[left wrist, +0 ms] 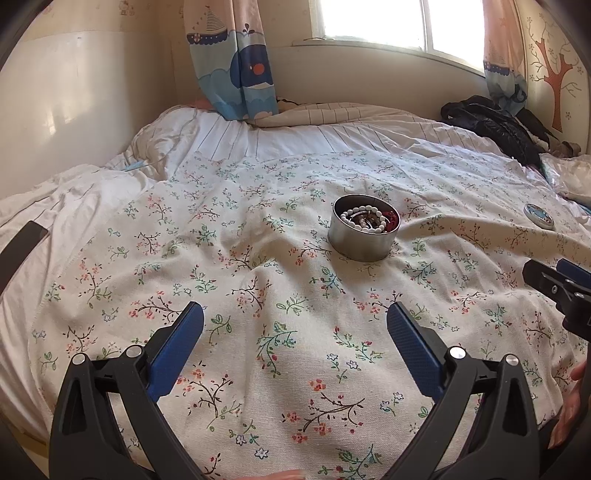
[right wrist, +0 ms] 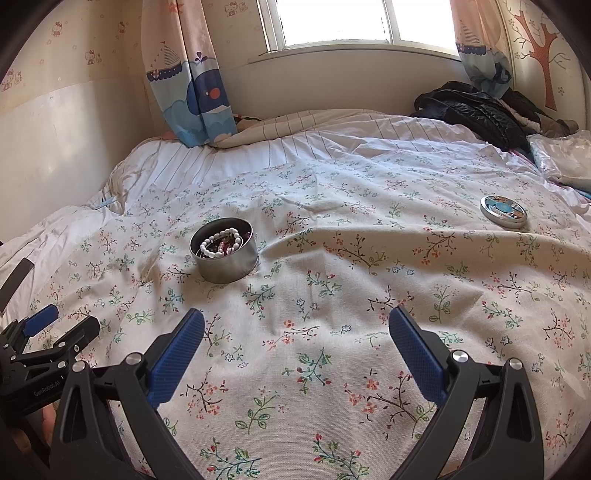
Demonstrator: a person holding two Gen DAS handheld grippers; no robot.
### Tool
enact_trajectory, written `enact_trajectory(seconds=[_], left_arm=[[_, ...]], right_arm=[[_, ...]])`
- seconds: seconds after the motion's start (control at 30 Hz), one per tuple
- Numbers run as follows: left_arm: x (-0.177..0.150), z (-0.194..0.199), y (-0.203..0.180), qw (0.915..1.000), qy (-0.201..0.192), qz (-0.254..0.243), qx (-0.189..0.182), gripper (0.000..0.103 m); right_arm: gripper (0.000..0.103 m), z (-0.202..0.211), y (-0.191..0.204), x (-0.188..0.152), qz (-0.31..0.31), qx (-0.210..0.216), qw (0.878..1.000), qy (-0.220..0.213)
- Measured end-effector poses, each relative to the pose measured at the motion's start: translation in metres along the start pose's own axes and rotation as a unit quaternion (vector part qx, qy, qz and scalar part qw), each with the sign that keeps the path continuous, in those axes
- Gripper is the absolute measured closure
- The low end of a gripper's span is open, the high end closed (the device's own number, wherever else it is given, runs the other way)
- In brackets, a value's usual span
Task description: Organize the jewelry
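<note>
Currently:

1. Left gripper (left wrist: 295,317): fingers spread wide, nothing between them, hovering over the floral sheet (left wrist: 258,295). Blue pads (left wrist: 177,350) face inward, bare.
2. Right gripper (right wrist: 295,321): same state, fingers released and wide apart, nothing held, over the same sheet.
3. Round metal tin (left wrist: 364,229) sits upright on the sheet, lid off. From the left wrist view it is ahead and slightly right of centre; from the right wrist view it is ahead and left (right wrist: 224,251). Well apart from both sets of fingertips.
4. Jewelry is in the tin: a white bead bracelet (left wrist: 364,218) lies on top, dark red beads (left wrist: 392,221) under or beside it against the right-hand wall. Other pieces are in there, too small to identify.
5. Lid (right wrist: 504,211) lies flat on the sheet, well apart from the tin, on the right side, printed face up.
6. Each gripper shows at the edge of the other's view; they sit side by side, apart.
7. Background: dark jacket (right wrist: 476,107) bunched at the far right corner of the bed, boat-and-whale curtain (right wrist: 192,81) hanging at the far left, window (right wrist: 332,22) behind.
</note>
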State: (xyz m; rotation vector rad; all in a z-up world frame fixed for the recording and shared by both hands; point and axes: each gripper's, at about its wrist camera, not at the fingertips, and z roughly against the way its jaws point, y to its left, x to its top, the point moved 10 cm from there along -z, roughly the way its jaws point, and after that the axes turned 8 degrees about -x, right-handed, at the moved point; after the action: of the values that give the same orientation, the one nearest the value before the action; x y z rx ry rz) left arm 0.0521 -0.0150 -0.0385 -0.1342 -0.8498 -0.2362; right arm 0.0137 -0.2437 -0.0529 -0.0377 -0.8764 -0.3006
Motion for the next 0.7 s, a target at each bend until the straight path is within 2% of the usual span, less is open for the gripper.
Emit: enact_trajectory(seconds=[0.27, 0.47, 0.7], left_arm=[[0.000, 0.004, -0.007, 0.9997, -0.013, -0.014, -0.015, 0.007], [0.002, 0.009, -0.004, 0.9996, -0.025, -0.013, 0.000, 0.007], [-0.009, -0.007, 0.003, 0.9996, 0.020, 0.015, -0.012, 0.007]], right_arm=[[0.007, -0.004, -0.001, -0.001, 0.000, -0.005, 1.000, 0.008], [0.007, -0.003, 0.001, 0.001, 0.008, -0.012, 1.000, 0.006], [0.007, -0.001, 0.003, 0.001, 0.018, -0.021, 1.000, 0.002]])
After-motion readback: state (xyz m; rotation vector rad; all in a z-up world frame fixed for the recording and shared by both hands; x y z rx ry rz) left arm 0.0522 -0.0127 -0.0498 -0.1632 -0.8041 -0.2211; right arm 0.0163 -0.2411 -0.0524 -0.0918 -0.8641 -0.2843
